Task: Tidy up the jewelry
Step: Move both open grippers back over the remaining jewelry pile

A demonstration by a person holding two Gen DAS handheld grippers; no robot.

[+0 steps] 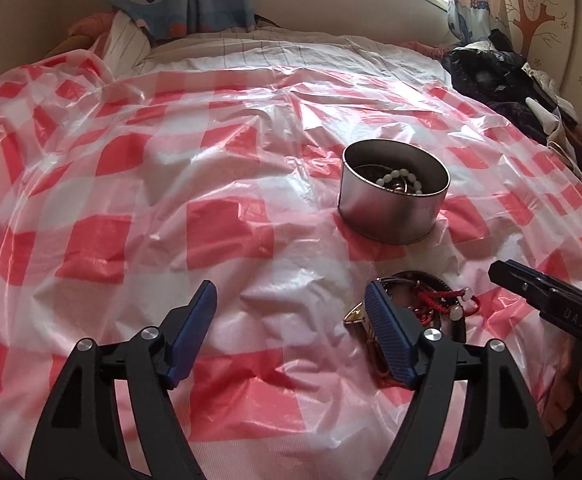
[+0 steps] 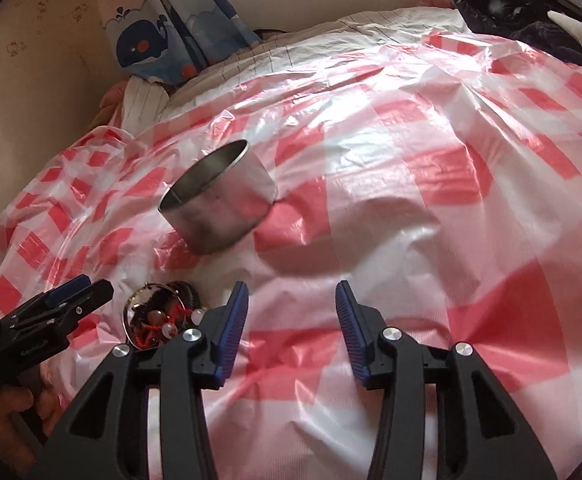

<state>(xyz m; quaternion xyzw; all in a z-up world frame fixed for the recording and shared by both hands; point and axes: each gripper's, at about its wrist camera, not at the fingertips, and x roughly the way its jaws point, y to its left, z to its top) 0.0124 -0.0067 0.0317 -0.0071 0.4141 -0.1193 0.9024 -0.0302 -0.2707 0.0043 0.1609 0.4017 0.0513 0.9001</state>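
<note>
The left gripper (image 1: pixel 291 320) hovers low over the red-and-white checked plastic sheet (image 1: pixel 139 208), fingers spread wide and holding nothing. The right gripper (image 2: pixel 291 320) is also released, empty. The tangled pile of red-cord and bead jewelry (image 1: pixel 431 304) lies just beside the left gripper's right finger, near the round silver metal tin (image 1: pixel 391 212), which holds a white bead bracelet (image 1: pixel 399 180).

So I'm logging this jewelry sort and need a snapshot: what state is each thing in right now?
left gripper: open, empty.
right gripper: open, empty.
metal tin: upright, lidless, white bead bracelet inside.
jewelry pile: loose on the cloth, red cord tangled in it, beside the left fingers.
checked plastic cloth: spread out, wrinkled.
</note>
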